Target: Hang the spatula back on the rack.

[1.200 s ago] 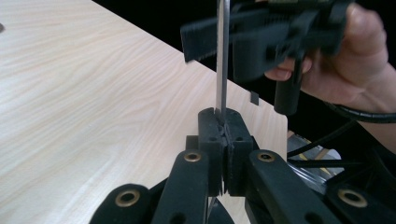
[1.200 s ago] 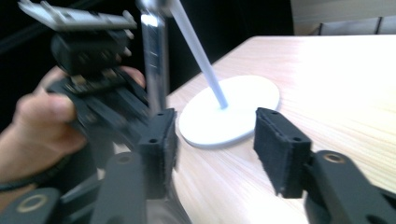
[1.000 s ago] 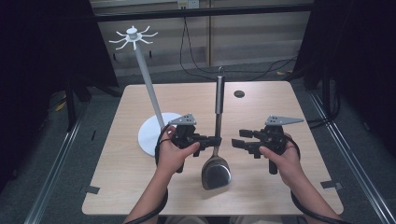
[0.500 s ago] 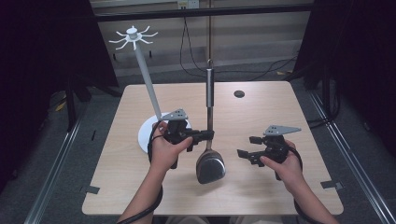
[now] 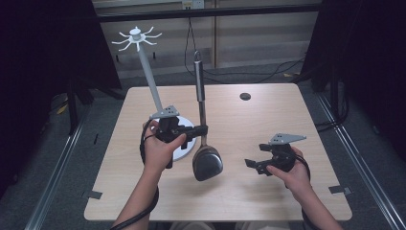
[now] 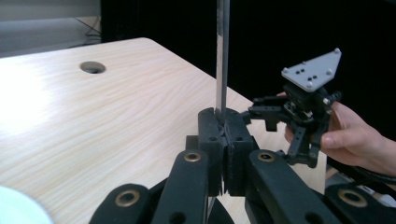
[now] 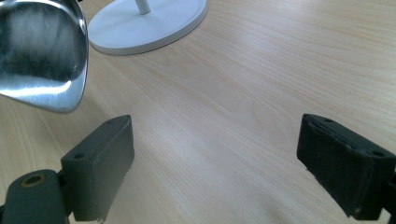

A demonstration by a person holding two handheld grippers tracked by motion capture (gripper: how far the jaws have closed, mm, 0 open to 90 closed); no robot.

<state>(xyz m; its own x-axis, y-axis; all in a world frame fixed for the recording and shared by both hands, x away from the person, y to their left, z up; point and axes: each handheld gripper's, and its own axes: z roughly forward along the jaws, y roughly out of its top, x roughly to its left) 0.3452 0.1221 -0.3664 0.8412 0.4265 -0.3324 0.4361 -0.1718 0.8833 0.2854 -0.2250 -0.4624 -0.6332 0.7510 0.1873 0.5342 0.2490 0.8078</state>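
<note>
High view: left gripper (image 5: 200, 130) was clamped on the thin metal shaft of a large steel ladle (image 5: 207, 163), holding it nearly upright above the wooden table (image 5: 268, 115), bowl down at the near-middle of the table, dark handle end pointing up and away. The ladle sat just right of the white utensil stand (image 5: 145, 67), whose round base was partly hidden behind the left hand (image 5: 158, 151). Right gripper (image 5: 253, 165) was low over the table, well right of the ladle bowl, jaws spread, nothing in them; they had just been opening. A small dark hole (image 5: 245, 96) showed in the table's far part. Left gripper view: both black pads pressed together on the ladle shaft (image 6: 221, 56), which rose straight up from the pinch. Right gripper (image 6: 268, 114) and its hand were visible farther off, near the table edge, grey plate on top. Right gripper view: jaws stood wide apart with bare tabletop between them; ladle bowl (image 7: 42, 53) at upper left, clear of the jaws, stand base (image 7: 149, 23) beyond it.
</note>
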